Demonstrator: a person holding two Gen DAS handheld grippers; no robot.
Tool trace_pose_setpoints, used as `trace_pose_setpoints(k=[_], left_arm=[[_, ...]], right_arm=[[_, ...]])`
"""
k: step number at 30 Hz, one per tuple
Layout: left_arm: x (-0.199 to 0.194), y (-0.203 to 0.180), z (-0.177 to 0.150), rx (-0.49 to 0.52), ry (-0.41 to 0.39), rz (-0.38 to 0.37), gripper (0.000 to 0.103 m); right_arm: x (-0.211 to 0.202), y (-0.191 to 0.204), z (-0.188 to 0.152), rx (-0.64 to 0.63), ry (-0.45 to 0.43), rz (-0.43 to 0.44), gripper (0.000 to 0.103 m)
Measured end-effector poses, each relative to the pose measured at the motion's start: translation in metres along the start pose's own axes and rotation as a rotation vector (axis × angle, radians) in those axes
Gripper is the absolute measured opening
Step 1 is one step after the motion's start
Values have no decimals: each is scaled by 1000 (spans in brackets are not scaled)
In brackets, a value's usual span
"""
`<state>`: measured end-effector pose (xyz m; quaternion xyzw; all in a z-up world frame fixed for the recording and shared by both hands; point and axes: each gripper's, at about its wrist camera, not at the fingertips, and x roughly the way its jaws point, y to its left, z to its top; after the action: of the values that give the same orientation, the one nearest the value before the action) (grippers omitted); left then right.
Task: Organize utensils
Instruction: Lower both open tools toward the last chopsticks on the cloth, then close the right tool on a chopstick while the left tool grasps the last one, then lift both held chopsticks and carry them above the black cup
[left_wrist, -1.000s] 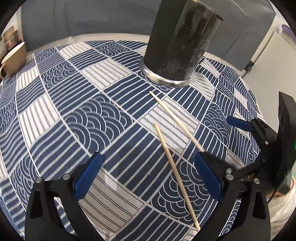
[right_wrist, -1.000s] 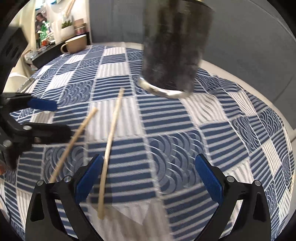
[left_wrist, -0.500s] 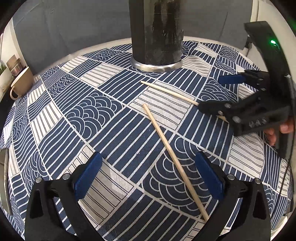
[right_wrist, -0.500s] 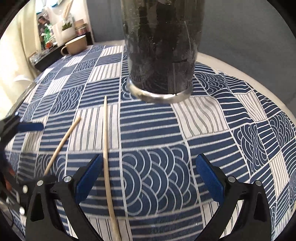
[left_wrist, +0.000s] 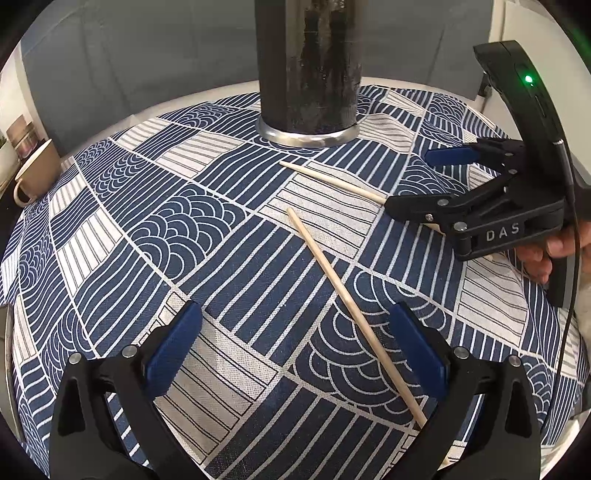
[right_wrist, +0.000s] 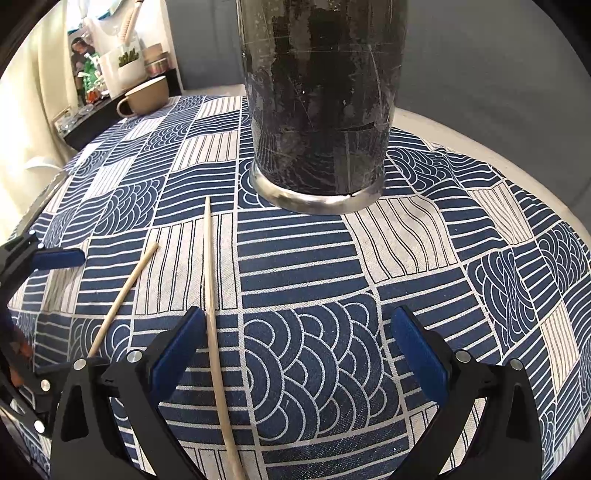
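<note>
Patterned tablecloth (left_wrist: 155, 236): two chopsticks (left_wrist: 354, 314), dark holder (left_wrist: 308, 66), mug (right_wrist: 146, 96).

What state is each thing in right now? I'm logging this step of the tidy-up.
Left hand-held gripper: open, empty, above the near chopstick.
Right hand-held gripper: open, empty, low over the far chopstick.
Near chopstick: flat on the cloth, loose.
Far chopstick: flat on the cloth, loose.
Holder: upright on the cloth.
Mug: upright at the table's edge.

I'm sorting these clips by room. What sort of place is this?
Probably a home dining or kitchen corner. A round table wears a blue patterned tablecloth, with two chopsticks beside a dark utensil holder, a beige mug at the far edge and a cluttered shelf behind it.
</note>
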<state>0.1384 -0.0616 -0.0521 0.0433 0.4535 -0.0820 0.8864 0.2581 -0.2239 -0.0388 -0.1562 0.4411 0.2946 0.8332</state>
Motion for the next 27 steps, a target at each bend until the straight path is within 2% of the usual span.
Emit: trace_pose_setpoints(k=[2, 3, 5, 6, 7, 8, 10, 11, 12, 13, 16, 20, 24, 27], left_arm=[[-2, 1, 2, 30, 0, -14, 97], [-3, 3, 2, 39, -5, -20, 93], [-9, 8, -1, 49, -15, -27, 85], [-12, 12, -3, 47, -19, -28, 77], [-14, 16, -4, 46, -22, -28, 68], [-19, 21, -7, 53, -21, -32, 63], [-23, 31, -9, 51, -15, -40, 37], [-25, 40, -10, 40, -9, -48, 29], [-27, 47, -12, 35, -6, -52, 11], [-29, 56, -15, 38, -6, -56, 8], [-33, 77, -19, -25, 10, -99, 5], [-36, 100, -24, -141, 60, -200, 5], [-39, 113, -30, -212, 68, -231, 5], [-45, 120, -30, -207, 66, -212, 5]], right_arm=[[-1, 1, -2, 6, 2, -14, 94], [-2, 0, -2, 11, 8, -15, 92], [-9, 2, -5, -7, 0, 6, 64], [-15, 3, -6, -17, -6, 13, 32], [-18, 2, -8, -14, -3, 15, 11], [-20, 0, -10, -9, 10, 32, 7], [-26, -4, -16, -17, 24, 36, 5], [-27, -6, -18, -11, 29, 38, 5], [-30, -9, -21, 1, 32, 44, 5], [-32, -11, -24, 9, 32, 51, 5], [-39, -22, -34, 55, 32, 97, 5], [-54, -44, -55, 156, 1, 218, 5], [-74, -63, -62, 261, -71, 254, 5], [-92, -69, -58, 258, -124, 237, 5]])
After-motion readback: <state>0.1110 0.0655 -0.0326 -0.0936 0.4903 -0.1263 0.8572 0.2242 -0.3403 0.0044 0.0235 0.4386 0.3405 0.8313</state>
